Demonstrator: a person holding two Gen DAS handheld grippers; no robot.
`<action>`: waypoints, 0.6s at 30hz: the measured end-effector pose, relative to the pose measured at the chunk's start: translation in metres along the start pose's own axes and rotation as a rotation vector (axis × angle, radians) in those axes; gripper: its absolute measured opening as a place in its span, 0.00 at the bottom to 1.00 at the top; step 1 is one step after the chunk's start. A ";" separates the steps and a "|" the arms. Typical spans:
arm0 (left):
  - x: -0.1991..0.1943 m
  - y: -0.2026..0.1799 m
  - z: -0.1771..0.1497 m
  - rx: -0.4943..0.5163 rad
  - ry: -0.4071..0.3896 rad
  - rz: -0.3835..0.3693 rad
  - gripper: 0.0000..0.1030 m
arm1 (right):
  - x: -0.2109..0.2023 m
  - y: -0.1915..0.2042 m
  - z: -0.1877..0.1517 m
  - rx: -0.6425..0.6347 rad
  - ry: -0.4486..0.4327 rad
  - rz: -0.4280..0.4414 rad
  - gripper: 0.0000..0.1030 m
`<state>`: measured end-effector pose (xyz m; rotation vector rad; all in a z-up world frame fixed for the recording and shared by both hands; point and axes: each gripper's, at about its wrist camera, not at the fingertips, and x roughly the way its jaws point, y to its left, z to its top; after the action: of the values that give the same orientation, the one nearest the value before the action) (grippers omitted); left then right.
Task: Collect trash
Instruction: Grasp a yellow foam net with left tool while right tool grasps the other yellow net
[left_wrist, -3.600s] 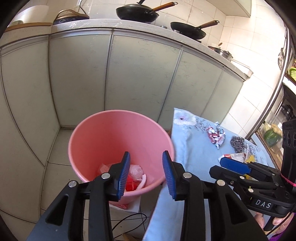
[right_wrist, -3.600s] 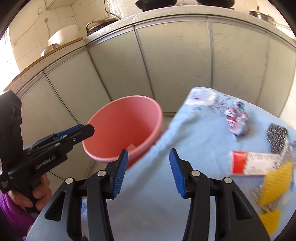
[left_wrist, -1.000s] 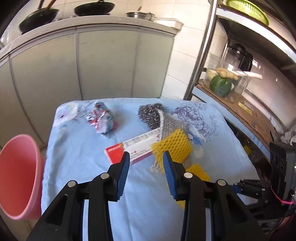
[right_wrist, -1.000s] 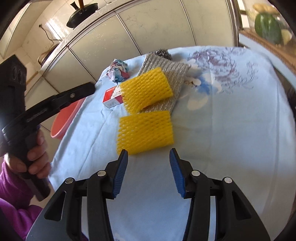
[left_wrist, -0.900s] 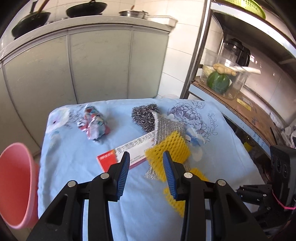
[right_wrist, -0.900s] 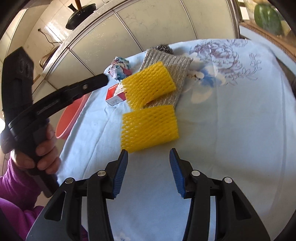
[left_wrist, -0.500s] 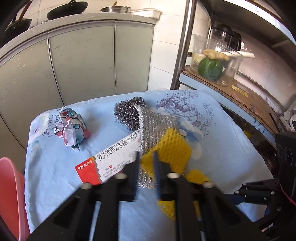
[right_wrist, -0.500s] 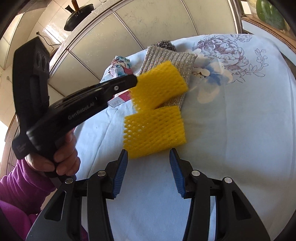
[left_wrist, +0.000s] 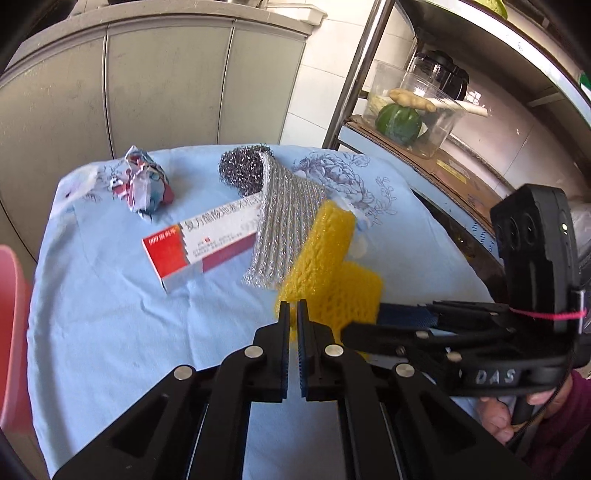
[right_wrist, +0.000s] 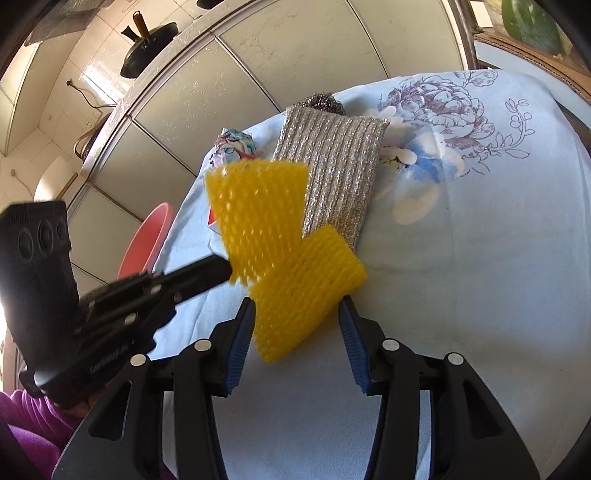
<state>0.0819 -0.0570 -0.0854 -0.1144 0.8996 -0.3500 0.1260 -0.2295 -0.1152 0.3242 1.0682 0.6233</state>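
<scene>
My left gripper (left_wrist: 292, 314) is shut on the near corner of a yellow foam net sleeve (left_wrist: 325, 251) and lifts it off the table; it shows raised and blurred in the right wrist view (right_wrist: 258, 214). My right gripper (right_wrist: 297, 325) is open, its fingers on either side of a second yellow foam net sleeve (right_wrist: 306, 288) lying on the blue cloth. A red and white medicine box (left_wrist: 199, 243), a crumpled wrapper (left_wrist: 142, 184), a silver scouring cloth (left_wrist: 284, 229) and a steel wool ball (left_wrist: 240, 173) lie on the table.
The pink trash bucket (right_wrist: 147, 240) stands on the floor off the table's left edge, also at the left rim of the left wrist view (left_wrist: 11, 332). Grey cabinets stand behind. A metal shelf (left_wrist: 424, 147) with a container of vegetables stands right of the table.
My left gripper has closed on the upper yellow sleeve and lifted it. My right gripper has moved forward so its open fingers straddle the lower yellow sleeve.
</scene>
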 end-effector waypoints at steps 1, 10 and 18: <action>-0.002 -0.001 -0.002 -0.002 -0.002 -0.003 0.03 | 0.000 0.000 0.000 -0.001 -0.008 -0.003 0.46; -0.028 0.008 -0.004 -0.037 -0.055 0.006 0.03 | -0.010 -0.002 0.001 -0.017 -0.048 -0.031 0.12; -0.055 0.020 -0.005 -0.067 -0.117 0.041 0.03 | -0.027 0.006 0.001 -0.054 -0.113 -0.050 0.10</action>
<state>0.0517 -0.0195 -0.0521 -0.1764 0.7973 -0.2724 0.1159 -0.2412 -0.0919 0.2822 0.9471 0.5812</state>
